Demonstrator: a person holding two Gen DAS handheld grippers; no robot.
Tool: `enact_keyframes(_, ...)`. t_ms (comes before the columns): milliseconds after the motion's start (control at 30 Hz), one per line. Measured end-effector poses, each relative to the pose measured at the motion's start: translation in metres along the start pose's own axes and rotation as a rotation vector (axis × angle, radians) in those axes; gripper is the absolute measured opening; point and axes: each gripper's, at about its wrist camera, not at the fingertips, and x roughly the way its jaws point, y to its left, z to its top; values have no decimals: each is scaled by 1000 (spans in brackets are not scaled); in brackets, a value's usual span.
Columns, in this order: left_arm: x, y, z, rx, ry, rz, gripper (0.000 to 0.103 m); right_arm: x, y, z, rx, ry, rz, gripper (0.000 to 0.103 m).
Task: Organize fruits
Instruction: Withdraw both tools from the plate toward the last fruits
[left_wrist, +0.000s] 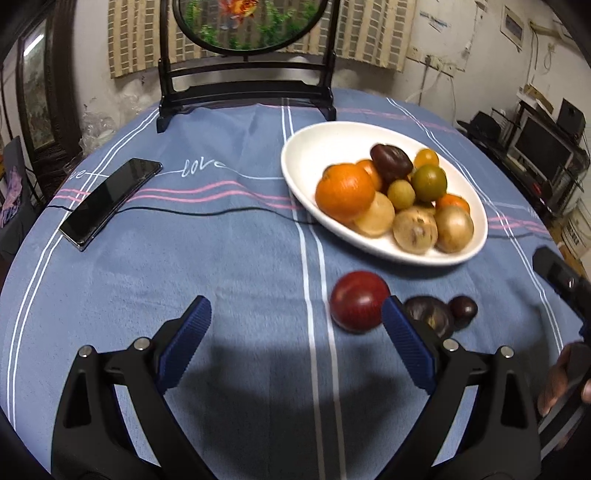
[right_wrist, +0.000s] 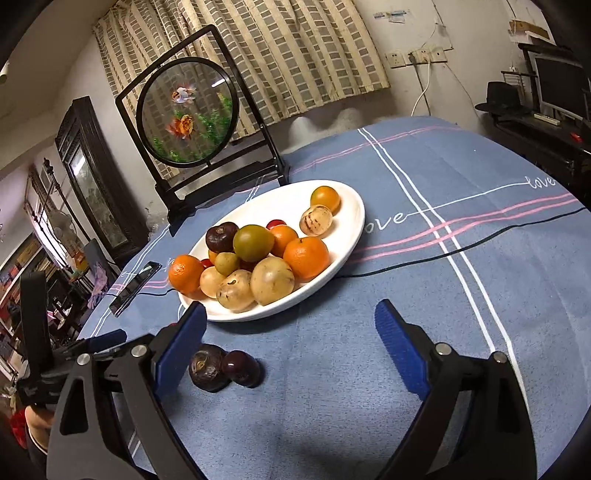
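Left tool (left_wrist: 295, 314) was released, jaws spread wide with nothing between them, hovering over the bench (left_wrist: 221, 258); right tool (right_wrist: 291, 314) also released and empty, jaws wide over bare cloth. Largest item, the white oval plate (left_wrist: 306, 155), sat toward the far side of the blue striped cloth, heaped with fruit: a big orange (left_wrist: 344, 192), tan round fruits (left_wrist: 415, 230), a green-brown one (left_wrist: 429, 182), a dark purple one (left_wrist: 390, 162) on top. Black phone (left_wrist: 110, 197) lay well apart to the left with a cable running across the cloth toward the plate. Three loose fruits were on the bench just in front of the plate: a red plum-like fruit (left_wrist: 359, 301), glossy and smooth, just beside the left tool's right finger; next a wrinkled dark purple fruit (left_wrist: 430, 312), dull and dented, partly hidden behind that finger; smallest, a shiny dark cherry-like fruit (left_wrist: 462, 309) touching it. Likely step: pick up a loose fruit and move it to the plate. For a clean grab the left tool probably needed to shift right so the red fruit sat centred between the pads, then close gently, since round smooth skin could squirt out. The right tool looked better placed for the two dark fruits by its left finger; take one at a time, as they touched and one could roll.
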Motion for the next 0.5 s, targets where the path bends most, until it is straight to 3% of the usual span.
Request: enact_keyframes(500, 9, -12, -18, 139, 79, 9, 95, -9, 5, -3, -15, 42, 72, 93)
